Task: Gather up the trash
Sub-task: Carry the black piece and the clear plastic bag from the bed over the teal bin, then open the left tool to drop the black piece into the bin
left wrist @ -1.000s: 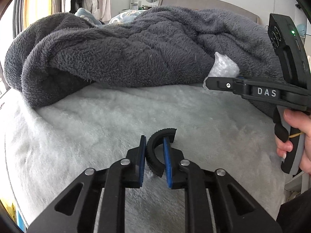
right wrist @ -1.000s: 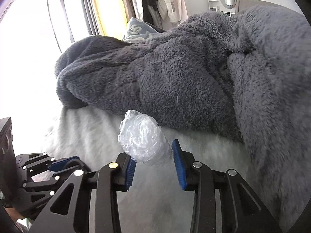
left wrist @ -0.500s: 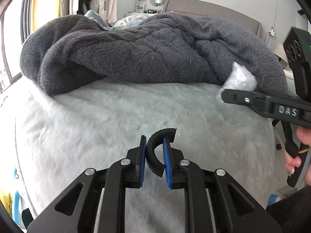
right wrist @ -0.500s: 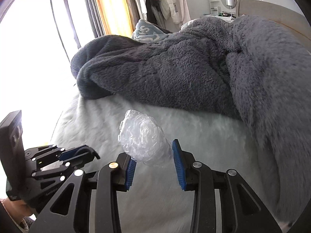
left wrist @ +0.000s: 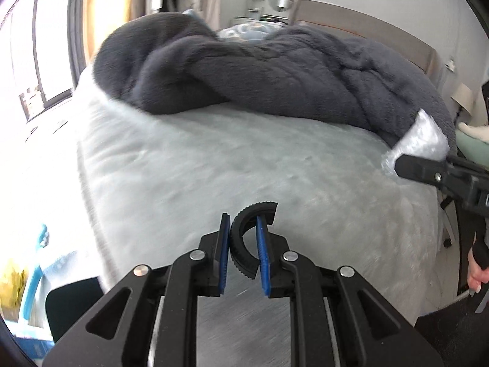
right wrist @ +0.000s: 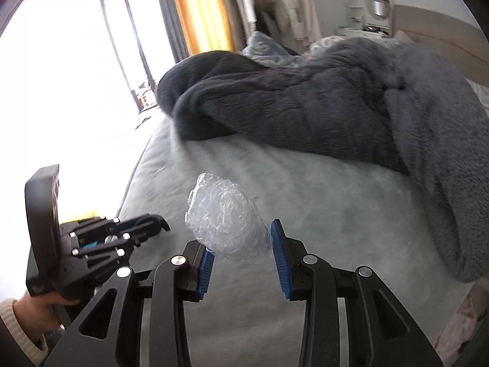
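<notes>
Already I have both pieces off the pale bed cover (left wrist: 214, 165): left gripper (left wrist: 243, 246) pinching the black ribbed half-ring (left wrist: 241, 238), right gripper (right wrist: 241, 252) clamping crumpled clear plastic (right wrist: 223, 214), with no bin in view.

Both grippers are held clamped, side by side, angled downward.

The left gripper (left wrist: 243, 246) is seen pinched tight, its blue pads (left wrist: 225, 253) pressed onto a black ribbed ring piece (left wrist: 244, 238) caught between them. The right gripper (right wrist: 241, 255) is closed on a crumpled clear plastic wad (right wrist: 224, 215), which is gripped at its base and sticks up past the fingertips. Each handle is gripped from below by a hand: the left hand (right wrist: 45, 307) with a cream cuff, the right hand (left wrist: 476, 270) at the frame edge.
</notes>
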`<control>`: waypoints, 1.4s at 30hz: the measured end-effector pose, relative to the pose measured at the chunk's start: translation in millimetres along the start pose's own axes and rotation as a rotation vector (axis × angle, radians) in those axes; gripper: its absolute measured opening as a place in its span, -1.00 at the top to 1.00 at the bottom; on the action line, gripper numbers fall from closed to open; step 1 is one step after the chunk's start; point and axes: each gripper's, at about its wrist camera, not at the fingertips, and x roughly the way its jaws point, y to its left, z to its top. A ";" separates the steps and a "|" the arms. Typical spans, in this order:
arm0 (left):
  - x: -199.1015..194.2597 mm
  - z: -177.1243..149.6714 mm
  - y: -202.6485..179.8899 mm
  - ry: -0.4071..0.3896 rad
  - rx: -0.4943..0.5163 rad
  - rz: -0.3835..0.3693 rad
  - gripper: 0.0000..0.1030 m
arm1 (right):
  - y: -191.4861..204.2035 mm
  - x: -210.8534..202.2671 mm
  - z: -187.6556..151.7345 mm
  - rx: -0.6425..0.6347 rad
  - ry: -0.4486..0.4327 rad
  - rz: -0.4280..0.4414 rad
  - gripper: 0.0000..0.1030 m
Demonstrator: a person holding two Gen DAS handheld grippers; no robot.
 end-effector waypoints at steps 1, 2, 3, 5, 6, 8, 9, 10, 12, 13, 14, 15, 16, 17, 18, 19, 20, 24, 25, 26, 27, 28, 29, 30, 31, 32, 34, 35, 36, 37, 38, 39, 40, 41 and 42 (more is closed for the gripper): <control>-2.8 -2.1 6.0 0.001 -0.010 0.012 0.64 | 5.2 2.2 0.7 -0.003 0.001 0.012 0.30; -5.5 -3.9 12.3 0.003 -0.021 0.025 0.64 | 10.5 4.2 0.6 -0.006 0.001 0.021 0.30; -8.4 -6.3 20.4 0.006 -0.034 0.041 0.64 | 15.8 6.8 1.1 -0.012 0.003 0.027 0.30; -13.3 -10.1 34.4 0.011 -0.058 0.060 0.64 | 27.1 13.0 1.9 -0.019 0.008 0.041 0.30; -15.5 -12.0 41.8 0.015 -0.072 0.069 0.64 | 33.0 15.8 2.2 -0.022 0.010 0.047 0.30; -18.8 -16.3 56.3 0.025 -0.095 0.093 0.64 | 45.0 23.0 4.0 -0.022 0.015 0.069 0.30; -20.2 -19.1 63.5 0.032 -0.106 0.103 0.64 | 52.1 26.9 5.1 -0.027 0.017 0.080 0.30; -21.7 -22.0 70.2 0.039 -0.114 0.113 0.64 | 58.3 29.7 5.7 -0.033 0.019 0.088 0.30; -25.3 -27.1 82.3 0.051 -0.128 0.131 0.64 | 71.6 36.7 7.3 -0.048 0.024 0.107 0.30; -26.9 -29.0 89.8 0.057 -0.139 0.138 0.64 | 79.8 40.7 8.3 -0.057 0.027 0.118 0.30; -29.0 -31.1 95.2 0.060 -0.147 0.145 0.64 | 86.6 43.3 8.1 -0.064 0.028 0.126 0.30; -31.4 -33.3 102.7 0.064 -0.160 0.155 0.64 | 94.0 45.6 8.2 -0.072 0.029 0.134 0.30; -33.0 -35.2 108.5 0.067 -0.173 0.160 0.64 | 100.9 48.8 9.2 -0.078 0.031 0.144 0.30; -35.2 -37.5 115.0 0.068 -0.188 0.163 0.64 | 107.7 51.7 9.9 -0.082 0.032 0.155 0.30; -37.7 -40.4 121.7 0.069 -0.206 0.163 0.64 | 114.7 54.2 10.1 -0.086 0.033 0.166 0.30; -39.8 -43.3 128.1 0.071 -0.222 0.156 0.67 | 120.5 56.2 10.3 -0.089 0.034 0.174 0.30; -40.6 -45.3 132.8 0.071 -0.234 0.151 0.72 | 127.2 58.2 9.7 -0.093 0.036 0.183 0.30; -44.8 -54.5 144.8 0.080 -0.248 0.147 0.89 | 152.3 67.0 9.3 -0.114 0.044 0.209 0.30; -44.8 -56.8 147.1 0.086 -0.251 0.141 0.91 | 158.0 69.6 9.3 -0.121 0.047 0.214 0.30; -44.2 -58.8 149.3 0.095 -0.250 0.144 0.91 | 162.9 72.4 9.2 -0.124 0.050 0.219 0.30; -41.4 -62.6 152.4 0.121 -0.246 0.162 0.91 | 166.8 74.3 9.0 -0.125 0.053 0.225 0.30; -38.2 -66.4 155.7 0.143 -0.250 0.171 0.92 | 171.9 76.7 8.6 -0.128 0.057 0.230 0.30; -34.7 -70.5 160.1 0.164 -0.262 0.171 0.92 | 176.5 79.1 8.2 -0.131 0.062 0.235 0.30; -31.3 -76.3 165.6 0.192 -0.277 0.171 0.92 | 181.0 80.7 7.3 -0.134 0.067 0.240 0.30; -27.9 -80.5 168.9 0.214 -0.283 0.174 0.92 | 185.8 83.3 6.6 -0.139 0.073 0.245 0.30; -24.6 -85.1 172.0 0.239 -0.289 0.177 0.92 | 188.8 86.0 6.7 -0.144 0.079 0.251 0.30; -19.5 -95.6 179.5 0.290 -0.303 0.182 0.92 | 196.5 91.3 6.1 -0.151 0.092 0.262 0.30; -17.3 -100.2 183.0 0.312 -0.313 0.184 0.92 | 201.3 93.7 5.1 -0.155 0.099 0.267 0.30; -15.5 -106.0 187.7 0.339 -0.328 0.185 0.92 | 205.8 96.3 4.0 -0.159 0.106 0.272 0.29; -14.6 -110.7 190.8 0.358 -0.341 0.188 0.92 | 211.2 99.2 2.7 -0.164 0.115 0.277 0.29; -14.0 -115.2 194.6 0.376 -0.353 0.191 0.92 | 217.4 101.5 0.2 -0.170 0.124 0.282 0.29; -14.5 -120.6 199.9 0.393 -0.368 0.198 0.91 | 222.8 104.4 -1.6 -0.176 0.132 0.285 0.29; -15.6 -124.3 203.0 0.403 -0.379 0.204 0.90 | 228.5 108.1 -3.2 -0.183 0.143 0.290 0.30; -17.9 -128.4 208.0 0.409 -0.393 0.209 0.89 | 234.1 111.5 -5.0 -0.190 0.153 0.295 0.29; -20.9 -131.7 212.5 0.409 -0.405 0.213 0.87 | 238.5 114.3 -6.3 -0.196 0.160 0.299 0.29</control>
